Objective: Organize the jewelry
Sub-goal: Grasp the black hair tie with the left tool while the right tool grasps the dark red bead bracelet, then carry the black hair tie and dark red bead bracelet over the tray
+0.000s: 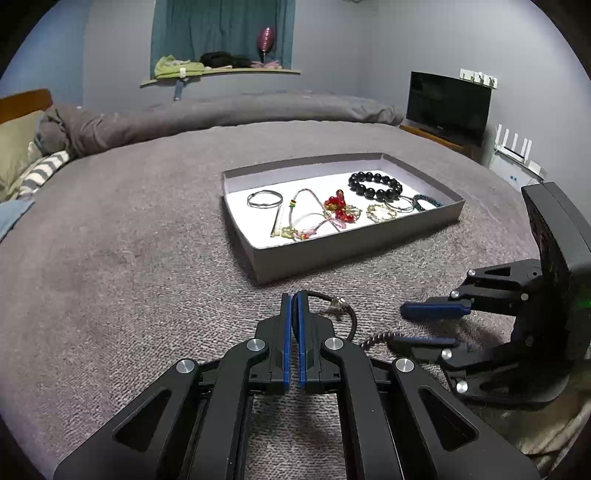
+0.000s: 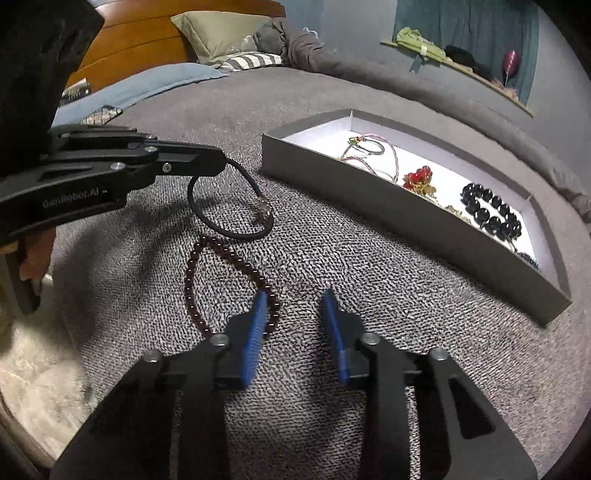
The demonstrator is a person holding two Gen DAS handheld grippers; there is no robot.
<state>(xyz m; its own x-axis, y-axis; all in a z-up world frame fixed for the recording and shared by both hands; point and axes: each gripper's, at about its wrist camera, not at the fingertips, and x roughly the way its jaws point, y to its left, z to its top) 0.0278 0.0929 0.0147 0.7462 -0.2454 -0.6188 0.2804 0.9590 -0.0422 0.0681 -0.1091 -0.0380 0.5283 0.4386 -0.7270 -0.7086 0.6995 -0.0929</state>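
My left gripper (image 1: 294, 297) is shut on a black cord bracelet (image 2: 229, 221) with a small metal charm (image 2: 264, 210). Its loop hangs from the tip onto the grey blanket. A dark red bead bracelet (image 2: 192, 280) lies on the blanket just below it. My right gripper (image 2: 295, 306) is low over that bracelet's right end with its blue pads (image 2: 256, 325) apart; the left pad overlaps the beads and neither presses them. A shallow grey box (image 1: 351, 251) with a white floor holds a black bead bracelet (image 1: 375, 184), a red bead piece (image 1: 336, 205), a silver bangle (image 1: 264, 199) and cords.
All of this lies on a bed with a grey blanket (image 1: 129, 240); pillows (image 2: 218, 29) and a wooden headboard are at its head. A TV (image 1: 448, 105) and a router stand beyond the far right edge. A pale fluffy rug (image 2: 40, 369) shows past the near edge.
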